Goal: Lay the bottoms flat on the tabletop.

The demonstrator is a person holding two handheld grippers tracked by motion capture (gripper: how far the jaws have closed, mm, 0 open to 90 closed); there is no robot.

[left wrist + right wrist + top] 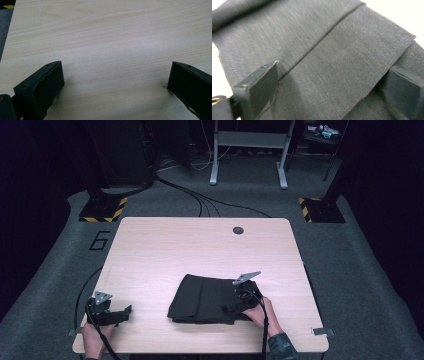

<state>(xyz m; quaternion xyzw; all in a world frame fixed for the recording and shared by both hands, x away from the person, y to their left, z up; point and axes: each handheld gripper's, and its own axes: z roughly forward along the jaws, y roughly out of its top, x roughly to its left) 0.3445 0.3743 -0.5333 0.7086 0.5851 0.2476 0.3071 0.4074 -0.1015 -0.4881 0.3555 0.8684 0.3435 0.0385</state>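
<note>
- Cloth (207, 299), dark and folded, lies at the table's (200, 245) six o'clock; right gripper (239, 306) rests on it, jaws spread.
- Left gripper (120, 312) sits at eight o'clock, jaws spread over bare wood.
- Right gripper view reveals a fold seam (322, 41).

A dark, charcoal-black folded cloth (207, 299) lies flat on the table, toward the six-o'clock edge and a little to the three-o'clock side of centre. It is folded into a rough rectangle of several layers, with a straight seam (322, 40) across its top face.
</note>
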